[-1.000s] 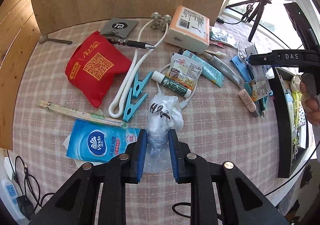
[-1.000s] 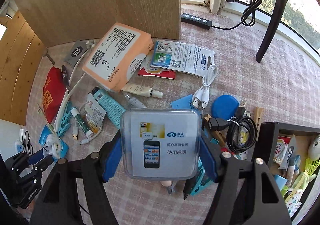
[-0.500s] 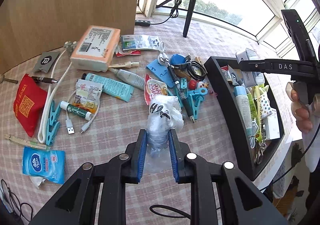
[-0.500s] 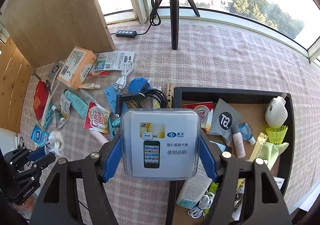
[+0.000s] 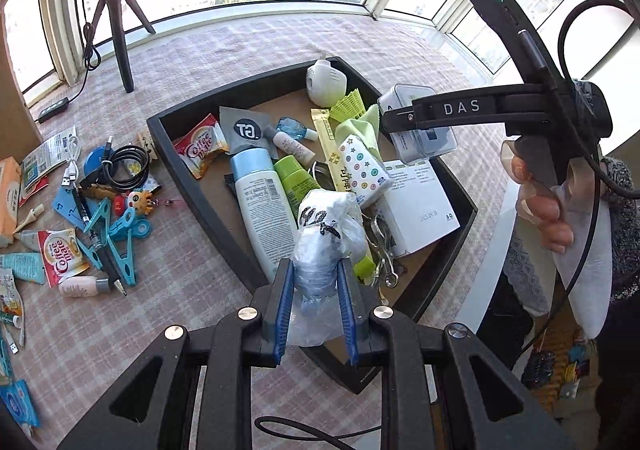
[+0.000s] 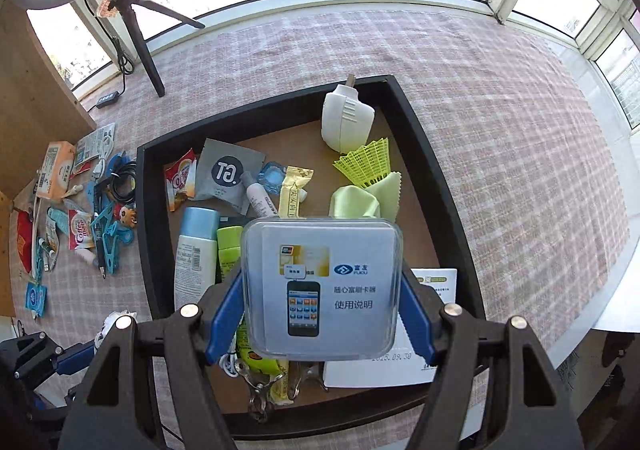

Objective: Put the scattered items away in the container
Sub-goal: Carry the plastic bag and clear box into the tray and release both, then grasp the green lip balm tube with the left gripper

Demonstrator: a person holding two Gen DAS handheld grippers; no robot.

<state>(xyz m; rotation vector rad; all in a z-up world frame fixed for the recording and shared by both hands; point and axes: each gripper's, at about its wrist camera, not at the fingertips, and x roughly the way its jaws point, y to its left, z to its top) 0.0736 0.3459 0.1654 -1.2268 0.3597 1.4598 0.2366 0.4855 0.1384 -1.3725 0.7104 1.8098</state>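
My left gripper point(image 5: 313, 292) is shut on a crumpled clear plastic bag point(image 5: 326, 234) with black marks, held above the near corner of the black tray point(image 5: 192, 178). My right gripper point(image 6: 320, 314) is shut on a square clear plastic case point(image 6: 322, 288) with a phone picture, held over the tray point(image 6: 432, 166). The same case point(image 5: 420, 126) shows in the left wrist view under the right tool, with a person's hand point(image 5: 540, 202) on its handle. The tray holds a white bottle point(image 5: 262, 206), a green bottle point(image 5: 298, 180), a white box point(image 5: 420, 206), a yellow-green cloth point(image 6: 360, 198) and several sachets.
Left of the tray, loose items lie on the checked cloth: blue clips point(image 5: 116, 234), a coiled black cable point(image 5: 126, 166), a Coffee mate sachet point(image 5: 60, 256), a small pink bottle point(image 5: 82, 286), an orange box point(image 6: 56, 170). A tripod point(image 5: 120, 34) stands at the back. The table edge point(image 5: 492, 258) runs right of the tray.
Both grippers have swung right from over the scattered items to above the tray, each keeping its hold. The tray now fills the middle of both views.
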